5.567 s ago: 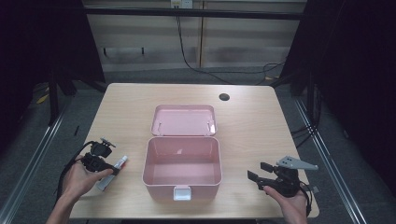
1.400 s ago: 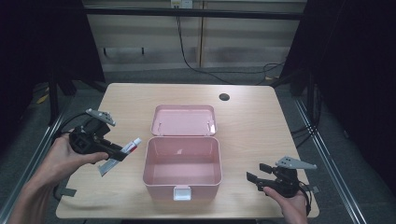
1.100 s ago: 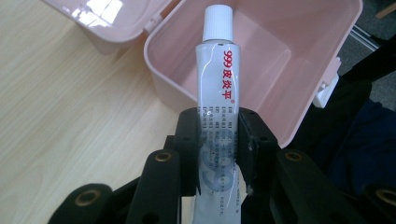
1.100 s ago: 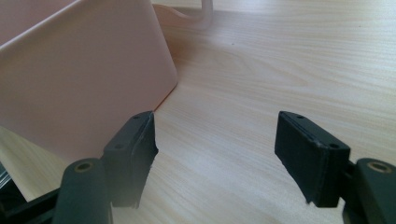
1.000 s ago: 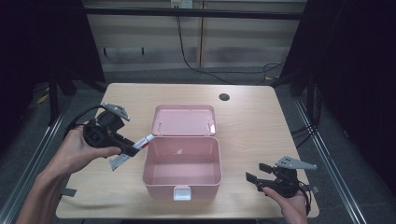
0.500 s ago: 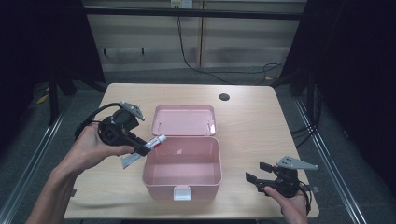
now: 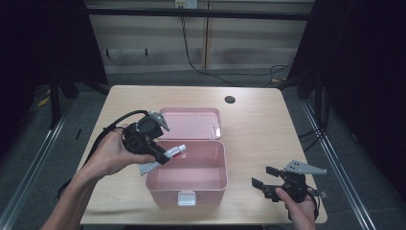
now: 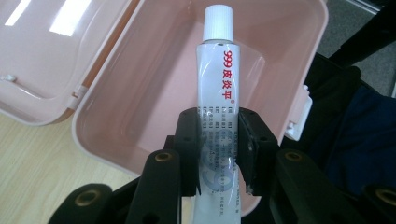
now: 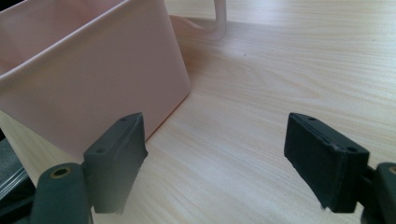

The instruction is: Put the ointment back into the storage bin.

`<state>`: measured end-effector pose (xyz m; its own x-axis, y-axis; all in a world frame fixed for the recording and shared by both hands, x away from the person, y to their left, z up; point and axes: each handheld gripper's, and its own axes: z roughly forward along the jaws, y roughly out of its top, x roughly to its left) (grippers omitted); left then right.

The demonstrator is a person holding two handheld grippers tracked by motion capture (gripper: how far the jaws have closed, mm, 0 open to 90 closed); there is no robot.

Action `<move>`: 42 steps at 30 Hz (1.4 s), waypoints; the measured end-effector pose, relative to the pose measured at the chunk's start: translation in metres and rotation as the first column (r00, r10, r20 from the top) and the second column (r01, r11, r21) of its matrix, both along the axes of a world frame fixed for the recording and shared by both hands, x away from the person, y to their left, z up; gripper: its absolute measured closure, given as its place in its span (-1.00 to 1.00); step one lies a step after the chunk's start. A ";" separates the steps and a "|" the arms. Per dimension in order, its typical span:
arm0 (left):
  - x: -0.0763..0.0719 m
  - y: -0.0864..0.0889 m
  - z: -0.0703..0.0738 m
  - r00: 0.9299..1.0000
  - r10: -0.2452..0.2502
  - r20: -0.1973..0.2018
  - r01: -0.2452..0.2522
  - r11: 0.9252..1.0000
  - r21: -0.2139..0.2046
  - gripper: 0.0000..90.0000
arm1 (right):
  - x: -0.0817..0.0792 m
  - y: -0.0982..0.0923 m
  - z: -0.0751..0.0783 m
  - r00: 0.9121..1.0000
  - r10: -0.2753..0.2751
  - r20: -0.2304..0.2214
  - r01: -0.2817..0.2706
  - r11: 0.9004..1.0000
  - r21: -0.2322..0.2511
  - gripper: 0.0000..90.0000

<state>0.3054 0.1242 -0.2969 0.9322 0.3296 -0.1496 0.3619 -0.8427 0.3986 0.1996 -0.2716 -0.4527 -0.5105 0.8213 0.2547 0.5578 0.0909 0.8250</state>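
The surface (image 7: 258, 120) carried an open pink box (image 7: 189, 179), its lid (image 7: 191, 123) laid back flat behind it. The left tongs (image 7: 163, 155) held a white tube (image 7: 165, 159) over the box's left rim, cap end pointing into the cavity. In the left gripper view the tube (image 8: 219, 107) was pinched across its lower body, with the tail hidden below the jaws, and the cap (image 8: 218, 22) hung over the bare box floor (image 8: 187, 102).

Risks, as judged: the grip sat low on a soft, smooth tube, so it could swivel or slide between the jaws; released from here, the tail might catch the near rim and tip the tube out onto the surface; a firmer squeeze could dent the tube.

The left tongs were closed on the tube. The right tongs (image 7: 261, 178) rested low near the box's right front corner, jaws spread wide, gripping nothing; in the right gripper view, the box wall (image 9: 88, 70) stood just beyond the jaws.
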 end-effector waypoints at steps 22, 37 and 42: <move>-0.003 -0.053 -0.018 0.995 -0.098 -0.022 0.099 0.995 0.030 0.59 | 0.000 0.000 0.000 1.000 0.016 0.000 -0.016 1.000 0.009 -0.56; 0.002 -0.070 -0.053 0.984 -0.151 -0.089 0.160 0.982 0.097 0.59 | 0.000 0.001 0.000 1.000 0.027 -0.003 -0.027 1.000 0.008 -0.57; 0.003 -0.074 -0.062 0.981 -0.163 -0.108 0.174 0.979 0.105 0.59 | 0.000 0.001 -0.001 1.000 0.027 -0.006 -0.027 1.000 0.007 -0.57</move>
